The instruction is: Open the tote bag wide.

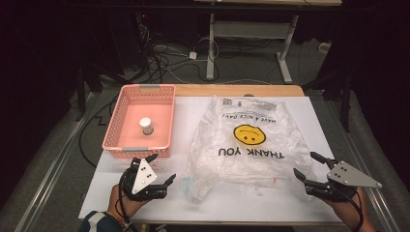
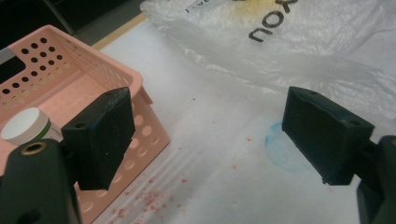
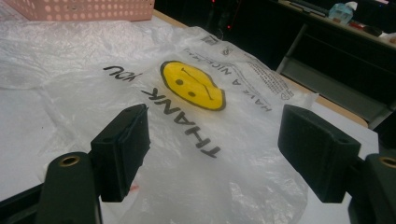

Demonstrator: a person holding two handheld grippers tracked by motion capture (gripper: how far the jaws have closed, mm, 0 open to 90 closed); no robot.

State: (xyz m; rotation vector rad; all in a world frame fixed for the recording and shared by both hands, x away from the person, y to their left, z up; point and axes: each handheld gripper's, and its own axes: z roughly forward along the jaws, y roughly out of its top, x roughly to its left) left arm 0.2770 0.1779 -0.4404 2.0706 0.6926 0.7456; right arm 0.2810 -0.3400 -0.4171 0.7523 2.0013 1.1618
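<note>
Flanking plastic bag [image 1: 246, 145]: L gripper [image 1: 162, 170], R gripper [image 1: 306, 165] (jaws apart).

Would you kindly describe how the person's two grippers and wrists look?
Both the left gripper and right gripper are black, with two blocky flat-faced jaws and brass-coloured fittings near the jaw bases. Each carries a grey triangular plate with small dots. Black cables trail back along the wrists. The left wrist wears a beaded bracelet and a dark patterned sleeve.

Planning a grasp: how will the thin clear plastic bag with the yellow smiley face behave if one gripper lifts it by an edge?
The clear plastic bag lies flat and wrinkled, so it will probably drape limply. It looks thin and empty, likely very light. Its glossy film may slip between the jaws.
</note>
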